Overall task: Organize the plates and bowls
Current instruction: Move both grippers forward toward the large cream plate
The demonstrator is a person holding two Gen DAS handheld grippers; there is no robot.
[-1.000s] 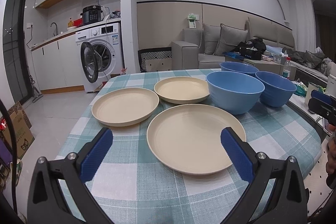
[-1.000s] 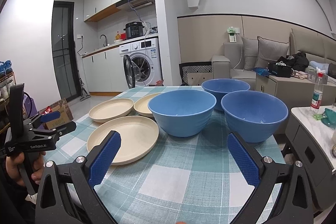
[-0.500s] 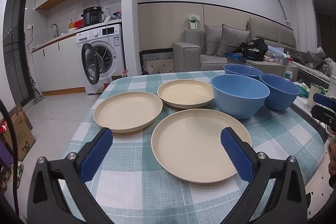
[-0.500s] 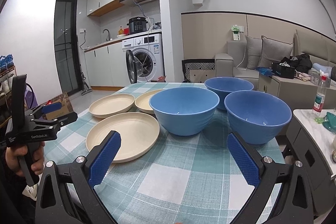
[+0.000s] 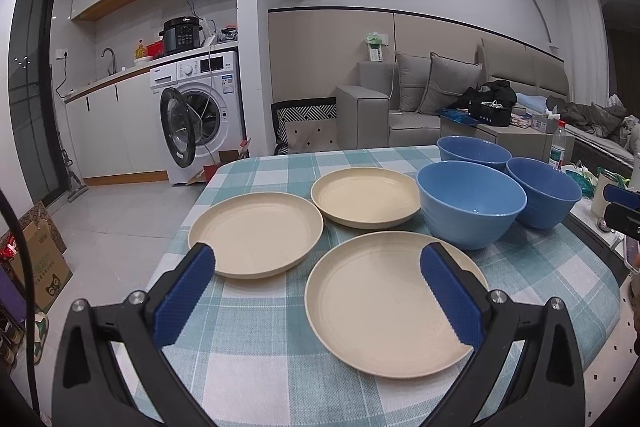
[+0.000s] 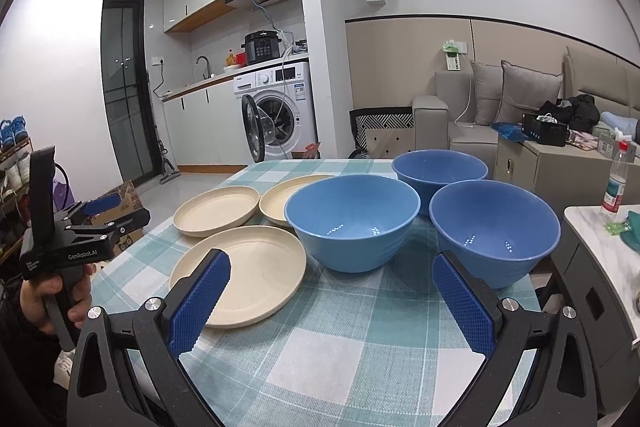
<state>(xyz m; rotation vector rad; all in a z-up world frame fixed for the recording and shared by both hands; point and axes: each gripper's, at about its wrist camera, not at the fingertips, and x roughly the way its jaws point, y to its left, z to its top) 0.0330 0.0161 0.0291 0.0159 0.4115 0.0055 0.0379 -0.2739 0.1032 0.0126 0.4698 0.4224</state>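
Observation:
Three cream plates lie on the checked tablecloth: a near one (image 5: 384, 307), a left one (image 5: 256, 233) and a far one (image 5: 366, 197). Three blue bowls stand to their right: a front one (image 5: 470, 203), a right one (image 5: 544, 191) and a far one (image 5: 472, 153). My left gripper (image 5: 316, 289) is open and empty, above the table's near edge by the near plate. My right gripper (image 6: 330, 301) is open and empty, in front of the front bowl (image 6: 352, 221) and right bowl (image 6: 494, 231). The near plate (image 6: 244, 269) lies to its left.
The table (image 5: 248, 359) stands in a living room. A washing machine (image 5: 200, 115) with an open door is at the back left, a sofa (image 5: 404, 107) at the back right. A side cabinet with a bottle (image 6: 614, 183) is right of the table.
Both grippers have drawn back and tilted slightly, so the plates and bowls sit a little lower and farther in view. Both stay open. Nothing on the table has moved.

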